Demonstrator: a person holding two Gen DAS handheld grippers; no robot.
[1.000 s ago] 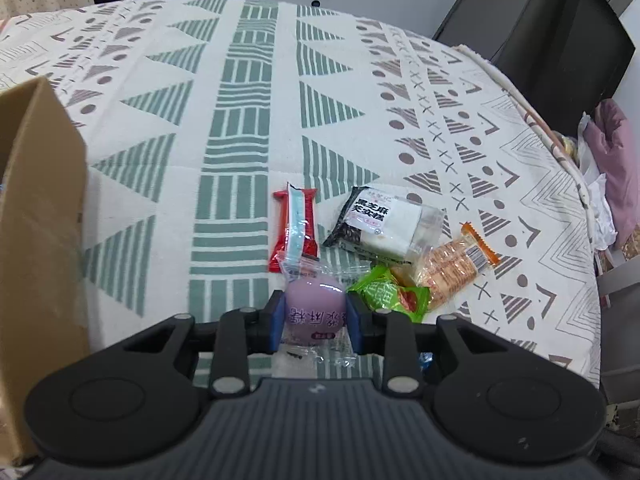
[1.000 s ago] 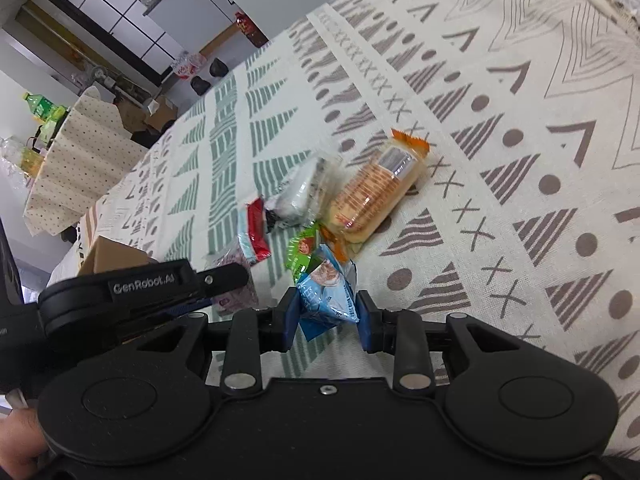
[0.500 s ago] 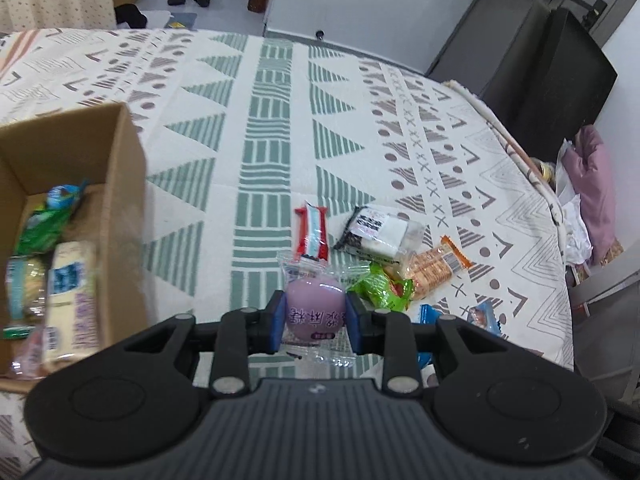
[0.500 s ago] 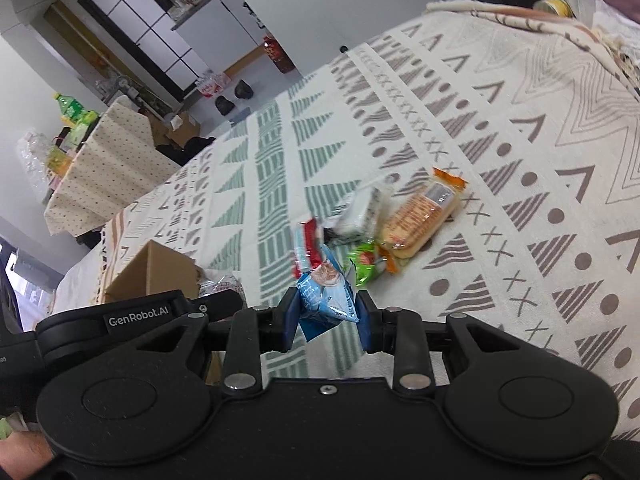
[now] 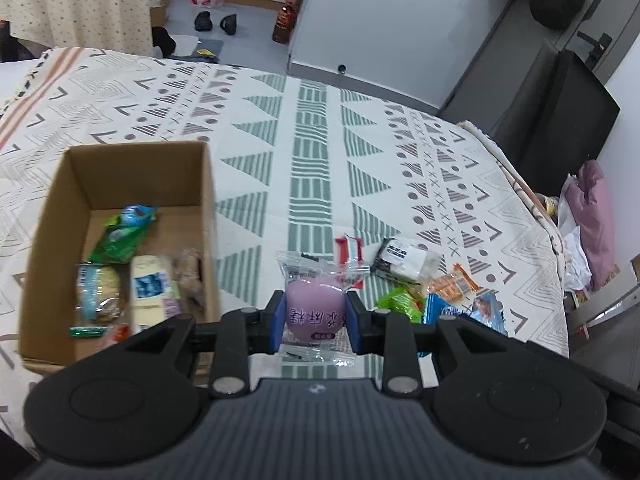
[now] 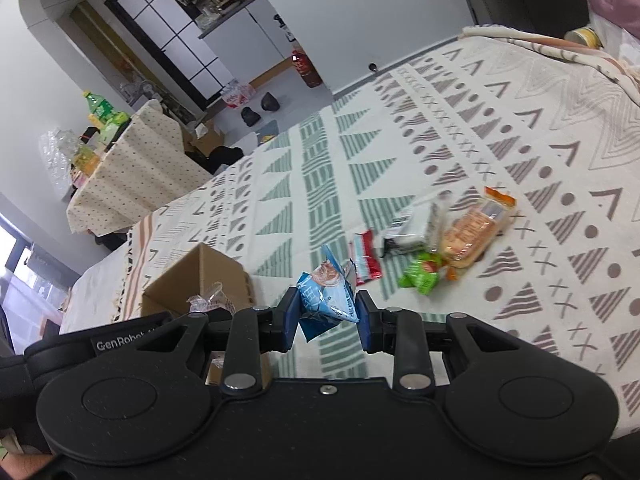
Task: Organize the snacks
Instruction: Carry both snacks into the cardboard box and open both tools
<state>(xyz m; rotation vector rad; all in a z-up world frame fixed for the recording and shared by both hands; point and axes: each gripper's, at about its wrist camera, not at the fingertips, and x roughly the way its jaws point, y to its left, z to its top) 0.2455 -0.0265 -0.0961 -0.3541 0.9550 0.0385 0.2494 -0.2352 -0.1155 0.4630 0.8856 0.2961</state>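
My left gripper [image 5: 315, 319] is shut on a purple round snack in clear wrap [image 5: 315, 311], held above the patterned tablecloth just right of an open cardboard box [image 5: 208, 200] that holds several snacks. My right gripper [image 6: 326, 322] is shut on a blue snack packet [image 6: 326, 302], held in the air right of the box [image 6: 208, 276]. On the cloth lie a red bar [image 6: 366, 260], a black-and-white pack [image 6: 414, 226], a green packet [image 6: 422, 274] and an orange cracker pack [image 6: 474, 230]. The left gripper's body shows at the lower left of the right wrist view.
The table's far and right edges drop to the floor [image 5: 248, 20]. A dark cabinet [image 5: 560, 112] and a pink bag [image 5: 596, 216] stand to the right. A second cloth-covered table [image 6: 132, 168] with bottles stands beyond the far end.
Both grippers have risen and pulled back with their snacks, so the view is higher. The box's inside has come into the left wrist view.
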